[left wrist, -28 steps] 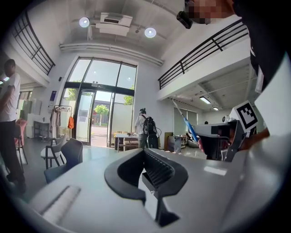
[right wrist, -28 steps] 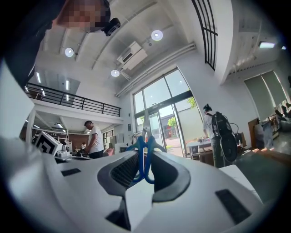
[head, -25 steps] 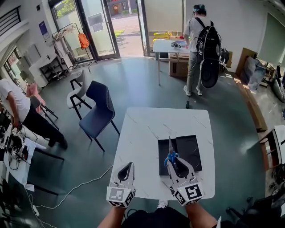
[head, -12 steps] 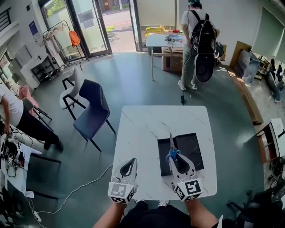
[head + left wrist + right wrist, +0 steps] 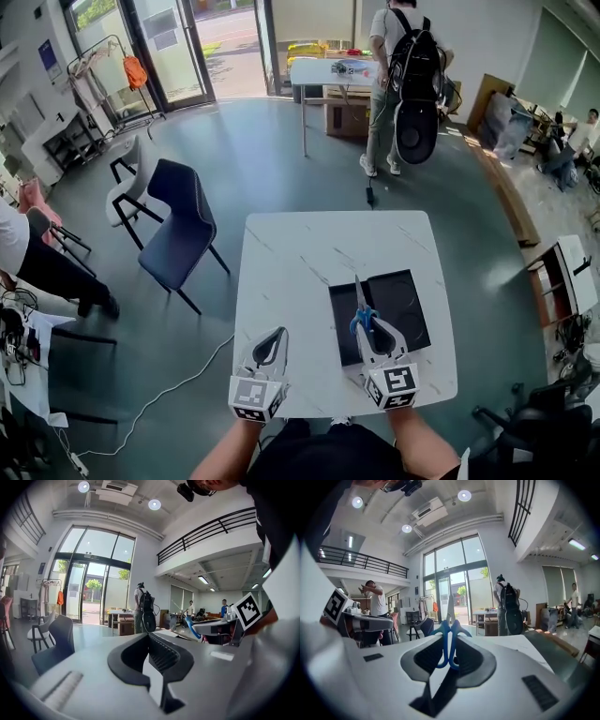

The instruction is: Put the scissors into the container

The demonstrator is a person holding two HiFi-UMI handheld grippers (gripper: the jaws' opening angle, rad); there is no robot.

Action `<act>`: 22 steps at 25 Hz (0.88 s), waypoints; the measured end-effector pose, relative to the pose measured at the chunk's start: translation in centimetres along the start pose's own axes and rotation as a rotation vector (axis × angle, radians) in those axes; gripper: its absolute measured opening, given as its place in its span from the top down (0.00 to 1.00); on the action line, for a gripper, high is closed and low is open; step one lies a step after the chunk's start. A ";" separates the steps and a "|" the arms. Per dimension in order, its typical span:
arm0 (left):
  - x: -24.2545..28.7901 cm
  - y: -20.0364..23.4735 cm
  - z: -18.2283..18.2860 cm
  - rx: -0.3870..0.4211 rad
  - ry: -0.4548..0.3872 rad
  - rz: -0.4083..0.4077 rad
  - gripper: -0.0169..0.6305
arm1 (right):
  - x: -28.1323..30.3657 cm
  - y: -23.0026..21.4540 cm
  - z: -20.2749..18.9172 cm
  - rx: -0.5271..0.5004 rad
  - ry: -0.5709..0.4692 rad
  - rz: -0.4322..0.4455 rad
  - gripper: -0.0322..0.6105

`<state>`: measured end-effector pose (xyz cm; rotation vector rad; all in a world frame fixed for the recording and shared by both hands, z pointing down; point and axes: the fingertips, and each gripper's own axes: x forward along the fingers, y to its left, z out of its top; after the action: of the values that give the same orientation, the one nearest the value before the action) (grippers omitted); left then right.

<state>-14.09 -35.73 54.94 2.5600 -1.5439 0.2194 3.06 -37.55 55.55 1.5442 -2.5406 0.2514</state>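
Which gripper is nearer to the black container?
Right. The right gripper hangs over the container, gripping the scissors by the blue handles. The left gripper is apart from it, over bare table to its left.

Floor [image 5: 281, 159] grey-green, glossy. White marble-pattern table [image 5: 300, 262] in middle; dark blue chair [image 5: 173, 220] and white chair [image 5: 122, 192] left of it. Tall glass doors [image 5: 173, 47] at far wall, daylight behind. Small white table [image 5: 323, 70] near doors, person with black backpack [image 5: 398, 56] beside. Round ceiling lamps [image 5: 464, 495] on.
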 end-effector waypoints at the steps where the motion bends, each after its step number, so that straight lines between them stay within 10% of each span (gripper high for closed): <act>1: 0.1 0.1 -0.2 -0.004 0.005 -0.006 0.96 | 0.3 -0.1 -0.5 0.003 0.019 -0.008 0.81; 22: 1.9 1.3 -2.3 -0.045 0.052 -0.107 0.96 | 5.1 -3.6 -13.2 0.120 0.558 -0.210 0.81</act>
<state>-14.49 -37.52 57.68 2.5712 -1.3740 0.2342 4.57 -40.57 69.78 1.5012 -1.9503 0.7045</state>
